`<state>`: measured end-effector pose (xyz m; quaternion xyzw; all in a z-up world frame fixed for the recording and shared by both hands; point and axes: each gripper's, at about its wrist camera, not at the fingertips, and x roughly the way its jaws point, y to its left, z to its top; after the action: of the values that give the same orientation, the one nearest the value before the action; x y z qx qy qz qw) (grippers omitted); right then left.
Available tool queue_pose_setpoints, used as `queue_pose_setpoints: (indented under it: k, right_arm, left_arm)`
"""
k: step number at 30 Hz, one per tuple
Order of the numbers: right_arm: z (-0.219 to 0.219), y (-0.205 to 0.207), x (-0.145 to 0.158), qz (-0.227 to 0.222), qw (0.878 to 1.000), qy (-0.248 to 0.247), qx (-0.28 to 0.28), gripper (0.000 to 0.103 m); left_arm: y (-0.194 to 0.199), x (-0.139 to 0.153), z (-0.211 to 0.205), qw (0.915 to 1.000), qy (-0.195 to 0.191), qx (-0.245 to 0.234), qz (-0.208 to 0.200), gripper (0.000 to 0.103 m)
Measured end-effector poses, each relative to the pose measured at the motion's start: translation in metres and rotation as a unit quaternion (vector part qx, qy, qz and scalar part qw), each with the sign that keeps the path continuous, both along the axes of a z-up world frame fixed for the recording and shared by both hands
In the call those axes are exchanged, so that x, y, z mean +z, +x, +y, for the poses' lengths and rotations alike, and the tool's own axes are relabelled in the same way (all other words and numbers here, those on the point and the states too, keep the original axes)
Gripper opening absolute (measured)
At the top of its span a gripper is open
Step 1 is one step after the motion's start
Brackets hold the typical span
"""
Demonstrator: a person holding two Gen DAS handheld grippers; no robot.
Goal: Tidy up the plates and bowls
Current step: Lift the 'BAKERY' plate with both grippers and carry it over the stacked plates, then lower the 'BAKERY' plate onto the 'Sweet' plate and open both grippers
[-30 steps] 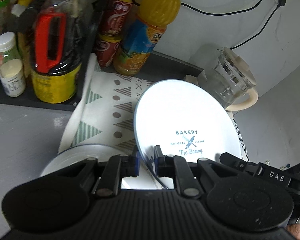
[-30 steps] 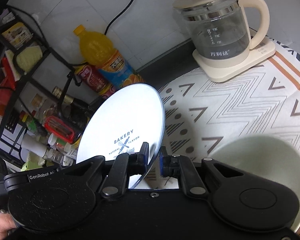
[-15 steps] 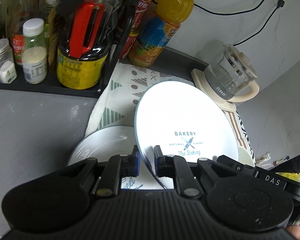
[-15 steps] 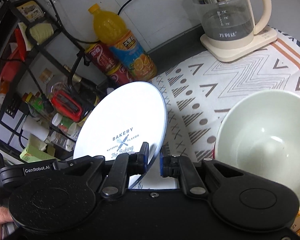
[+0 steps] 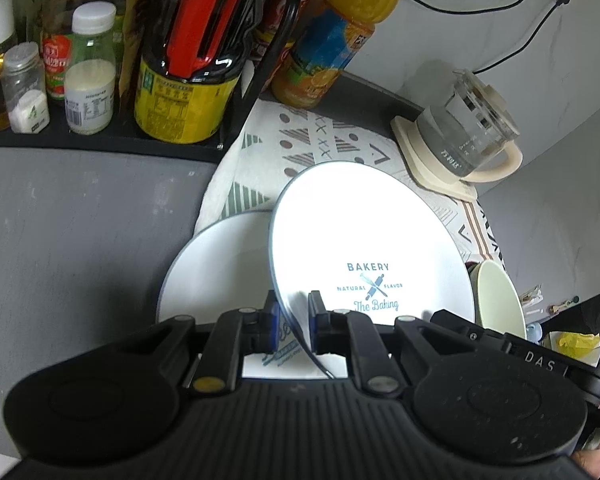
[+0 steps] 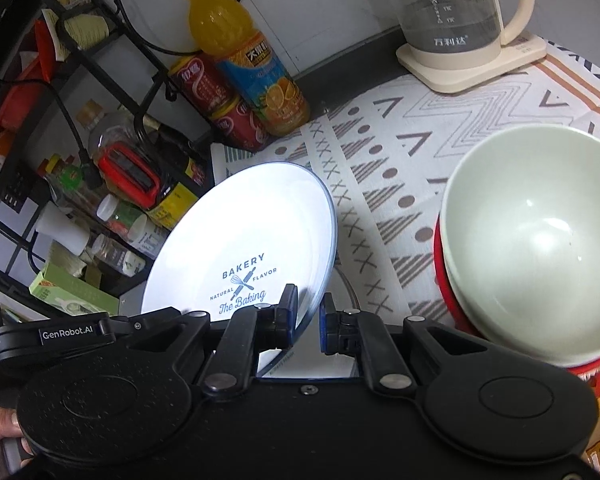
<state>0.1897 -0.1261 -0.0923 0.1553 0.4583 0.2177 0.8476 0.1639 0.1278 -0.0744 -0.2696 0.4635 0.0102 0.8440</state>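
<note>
A white "BAKERY" plate (image 5: 364, 236) is held tilted above the counter. My left gripper (image 5: 293, 320) is shut on its near rim. My right gripper (image 6: 307, 314) is shut on the rim of the same plate (image 6: 240, 240). A second white plate (image 5: 216, 268) lies flat on the patterned mat, below and left of the held one. A pale green bowl (image 6: 536, 240) sits on a red item (image 6: 444, 280) to the right; its edge also shows in the left wrist view (image 5: 496, 296).
A glass kettle (image 6: 456, 12) on a cream base stands at the back right. An orange juice bottle (image 6: 244, 56) and red cans (image 6: 216, 100) stand at the back. A black rack with bottles and jars (image 5: 88, 68) lines the left side.
Both grippers have lifted and pulled back with the held plate. The lower plate and the green bowl have come more into view.
</note>
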Motion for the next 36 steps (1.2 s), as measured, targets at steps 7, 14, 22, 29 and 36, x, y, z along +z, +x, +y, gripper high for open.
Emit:
queue_pose_setpoints:
  k: [7,14,22,29,36]
  right_arm:
    - [0.005,-0.011,-0.010,0.012,1.000,-0.019,0.007,0.011]
    - [0.008,-0.016,-0.019,0.022,0.999,-0.043,0.013,0.011]
    - [0.014,-0.015,-0.023,0.024,0.997,-0.071,0.024,0.012]
    - [0.022,-0.014,-0.027,0.025,0.994,-0.097,0.036,0.012]
    - [0.031,-0.012,-0.030,0.022,0.991,-0.125,0.049,0.012]
  left_arm:
    - [-0.012,-0.011,-0.008,0.9995,0.030,-0.013,0.003,0.012]
    - [-0.016,-0.031,-0.008,0.9992,0.018,-0.019,0.030,0.012]
    - [-0.010,-0.043,-0.007,0.9984,0.013,-0.024,0.050,0.013]
    - [-0.007,-0.055,-0.008,0.9972,0.017,-0.024,0.069,0.015]
    - [-0.008,-0.066,-0.005,0.9964,0.013,-0.022,0.081,0.016]
